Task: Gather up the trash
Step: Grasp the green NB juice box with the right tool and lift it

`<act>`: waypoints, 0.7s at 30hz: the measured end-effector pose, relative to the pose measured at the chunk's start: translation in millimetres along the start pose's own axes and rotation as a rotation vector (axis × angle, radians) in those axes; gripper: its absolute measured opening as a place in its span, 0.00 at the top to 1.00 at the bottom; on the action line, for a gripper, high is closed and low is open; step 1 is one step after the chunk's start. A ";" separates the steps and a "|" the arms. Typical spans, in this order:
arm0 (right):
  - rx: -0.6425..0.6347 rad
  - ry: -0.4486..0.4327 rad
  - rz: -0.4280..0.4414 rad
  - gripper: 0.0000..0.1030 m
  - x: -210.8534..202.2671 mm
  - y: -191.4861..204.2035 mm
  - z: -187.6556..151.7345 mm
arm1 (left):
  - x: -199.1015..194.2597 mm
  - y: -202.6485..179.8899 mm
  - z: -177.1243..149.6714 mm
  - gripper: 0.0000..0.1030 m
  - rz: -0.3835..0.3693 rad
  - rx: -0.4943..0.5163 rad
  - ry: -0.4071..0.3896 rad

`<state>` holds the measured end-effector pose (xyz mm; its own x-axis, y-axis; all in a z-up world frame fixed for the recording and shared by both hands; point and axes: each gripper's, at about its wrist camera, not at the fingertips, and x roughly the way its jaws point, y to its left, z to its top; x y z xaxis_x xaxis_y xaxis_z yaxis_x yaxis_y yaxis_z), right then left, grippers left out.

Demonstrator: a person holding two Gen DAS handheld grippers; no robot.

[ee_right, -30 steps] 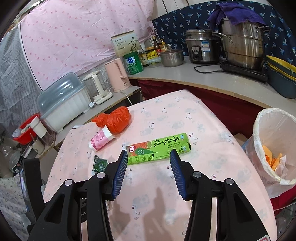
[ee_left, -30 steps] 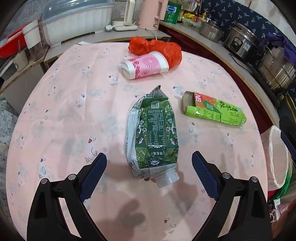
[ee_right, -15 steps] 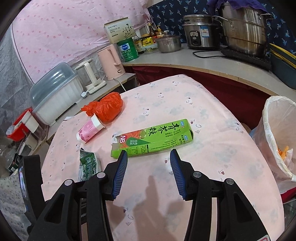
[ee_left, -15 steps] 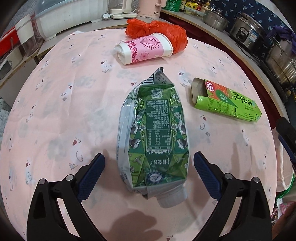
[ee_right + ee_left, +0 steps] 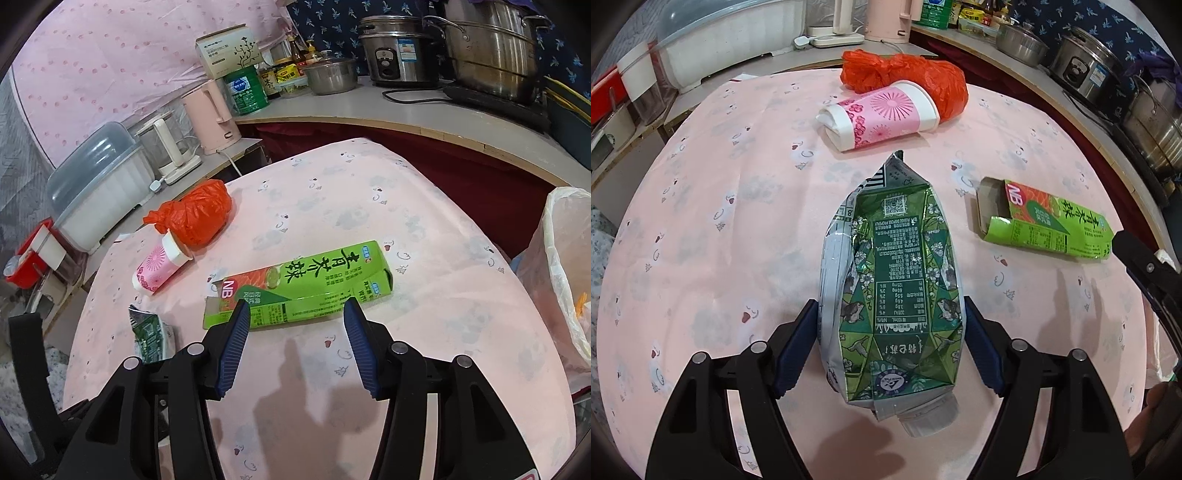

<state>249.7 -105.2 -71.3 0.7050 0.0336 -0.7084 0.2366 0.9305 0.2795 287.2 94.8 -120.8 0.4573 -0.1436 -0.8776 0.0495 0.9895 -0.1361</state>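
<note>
The left gripper (image 5: pixel 890 347) has just been closing, its pads now pressing the sides of the flattened green carton (image 5: pixel 895 295) lying on the bench (image 5: pixel 720 258); the right gripper (image 5: pixel 293 343) is hovering half-open, its jaws just widening, before the green box (image 5: pixel 306 291); beyond are lying a pink cup (image 5: pixel 882 114) and a red bag (image 5: pixel 908 72).
</note>
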 end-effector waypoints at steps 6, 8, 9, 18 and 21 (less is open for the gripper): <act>0.054 -0.017 -0.061 0.49 11.0 -27.5 14.5 | -6.2 7.5 9.7 0.30 -0.018 -0.033 -0.021; 0.062 -0.016 -0.077 0.49 17.5 -34.7 19.2 | -7.7 6.7 12.5 0.30 -0.023 -0.034 -0.026; 0.067 -0.013 -0.084 0.49 22.2 -38.6 21.5 | -8.4 5.8 13.5 0.30 -0.026 -0.034 -0.029; 0.060 0.041 -0.066 0.49 59.9 -47.6 18.9 | -6.5 -1.1 18.7 0.30 -0.046 -0.025 -0.027; 0.066 0.030 -0.047 0.51 61.1 -46.9 16.0 | -3.2 -0.9 18.0 0.30 -0.045 -0.023 -0.018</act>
<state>292.3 -152.6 -117.4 0.6720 0.0025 -0.7406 0.3128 0.9055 0.2869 301.6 94.7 -109.5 0.4713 -0.1870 -0.8619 0.0497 0.9813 -0.1858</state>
